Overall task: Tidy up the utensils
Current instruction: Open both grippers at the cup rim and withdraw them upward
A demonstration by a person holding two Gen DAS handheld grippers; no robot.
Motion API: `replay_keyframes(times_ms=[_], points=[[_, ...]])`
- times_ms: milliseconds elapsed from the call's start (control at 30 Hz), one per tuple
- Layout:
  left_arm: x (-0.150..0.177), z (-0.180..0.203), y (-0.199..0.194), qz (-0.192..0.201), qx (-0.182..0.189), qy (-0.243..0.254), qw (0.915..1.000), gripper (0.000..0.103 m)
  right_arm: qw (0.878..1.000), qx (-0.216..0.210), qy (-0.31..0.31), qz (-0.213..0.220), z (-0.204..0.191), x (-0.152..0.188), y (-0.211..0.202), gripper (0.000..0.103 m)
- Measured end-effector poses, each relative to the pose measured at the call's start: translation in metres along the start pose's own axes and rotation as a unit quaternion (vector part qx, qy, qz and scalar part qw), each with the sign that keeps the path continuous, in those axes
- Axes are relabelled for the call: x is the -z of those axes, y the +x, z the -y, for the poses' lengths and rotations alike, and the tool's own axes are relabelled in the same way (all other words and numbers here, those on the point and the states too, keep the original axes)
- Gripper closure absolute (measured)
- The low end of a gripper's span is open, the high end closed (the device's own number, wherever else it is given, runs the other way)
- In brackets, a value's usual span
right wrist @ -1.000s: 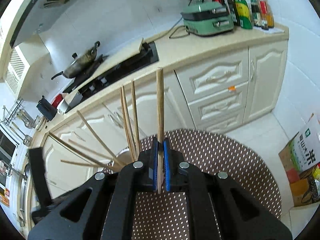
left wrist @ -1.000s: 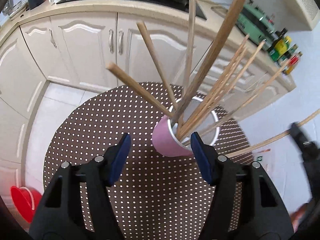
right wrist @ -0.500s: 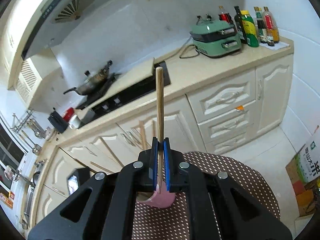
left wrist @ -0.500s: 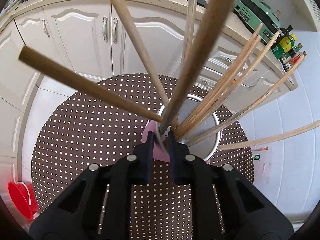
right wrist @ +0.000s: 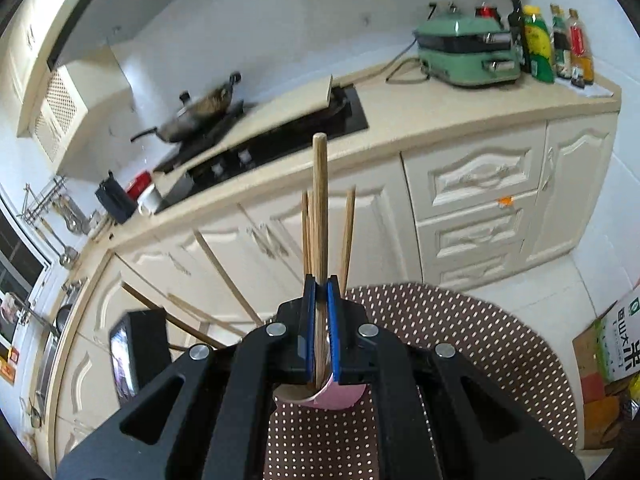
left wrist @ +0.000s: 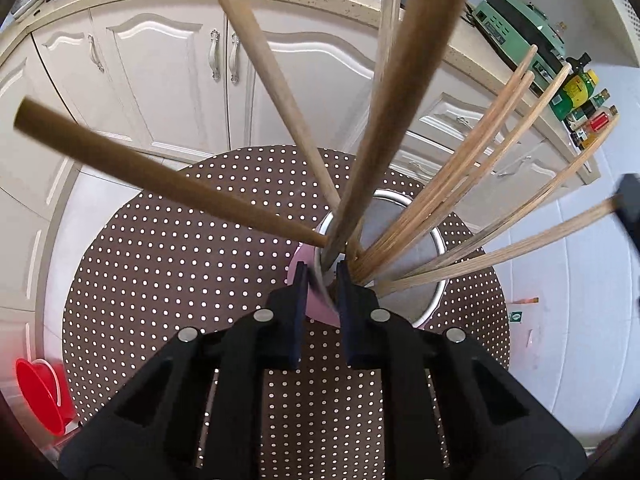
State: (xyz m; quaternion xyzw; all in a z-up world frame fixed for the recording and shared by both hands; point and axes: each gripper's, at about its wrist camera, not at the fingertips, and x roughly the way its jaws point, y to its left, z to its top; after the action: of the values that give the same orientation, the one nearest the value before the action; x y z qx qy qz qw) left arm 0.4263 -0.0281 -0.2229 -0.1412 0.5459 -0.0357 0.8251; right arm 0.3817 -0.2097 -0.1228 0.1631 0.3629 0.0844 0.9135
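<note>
Surface: I see a round brown polka-dot table [left wrist: 168, 280] carrying everything.
Cup: pink cup [left wrist: 316, 304] with white inside, at 1 o'clock from the table's middle in my left view, chopsticks fanned inside.
Left gripper [left wrist: 322, 280]: jaws pinching the cup's near rim.
Right gripper [right wrist: 320, 320]: jaws pressed on one upright wooden chopstick [right wrist: 319, 208], its lower end at the cup mouth.
Risk: I judge the rim pinch could tip the cup if I pull; the chopstick may snag the leaning bundle.
</note>
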Motion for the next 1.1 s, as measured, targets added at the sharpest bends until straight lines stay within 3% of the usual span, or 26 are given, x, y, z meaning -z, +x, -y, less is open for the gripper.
replay_keyframes(times_ms=[500, 600, 667, 733, 833, 867, 900, 1100], points=[[0.001, -0.002, 0.004, -0.006, -0.014, 0.005, 0.9999, 0.088, 0.998, -0.003, -0.001, -0.060, -0.003, 0.022, 0.036, 0.094], [0.002, 0.000, 0.000, -0.001, -0.009, 0.017, 0.9998, 0.087, 0.998, -0.008, 0.006, -0.069, -0.001, 0.022, 0.034, 0.083], [0.002, 0.001, -0.003, 0.002, -0.002, 0.022, 0.9998, 0.087, 0.998, -0.009, 0.007, -0.067, -0.001, 0.022, 0.029, 0.063], [0.002, 0.001, -0.007, 0.006, -0.007, 0.031, 0.9995, 0.086, 0.998, -0.010, 0.007, -0.064, 0.000, 0.022, 0.023, 0.059], [0.004, 0.003, -0.015, 0.015, -0.025, 0.052, 0.9982, 0.070, 0.998, -0.009, 0.005, -0.064, 0.000, 0.024, 0.015, 0.056], [0.005, 0.003, -0.018, 0.019, -0.027, 0.054, 0.9980, 0.057, 0.998, -0.009, 0.005, -0.064, 0.001, 0.024, 0.013, 0.055], [0.007, 0.002, -0.023, 0.029, -0.030, 0.056, 0.9976, 0.050, 0.998, -0.009, 0.003, -0.065, 0.002, 0.025, 0.011, 0.054], [0.016, -0.002, -0.040, 0.039, -0.049, 0.053, 0.9966, 0.050, 0.998, -0.003, 0.000, -0.065, 0.009, 0.030, -0.006, 0.049]])
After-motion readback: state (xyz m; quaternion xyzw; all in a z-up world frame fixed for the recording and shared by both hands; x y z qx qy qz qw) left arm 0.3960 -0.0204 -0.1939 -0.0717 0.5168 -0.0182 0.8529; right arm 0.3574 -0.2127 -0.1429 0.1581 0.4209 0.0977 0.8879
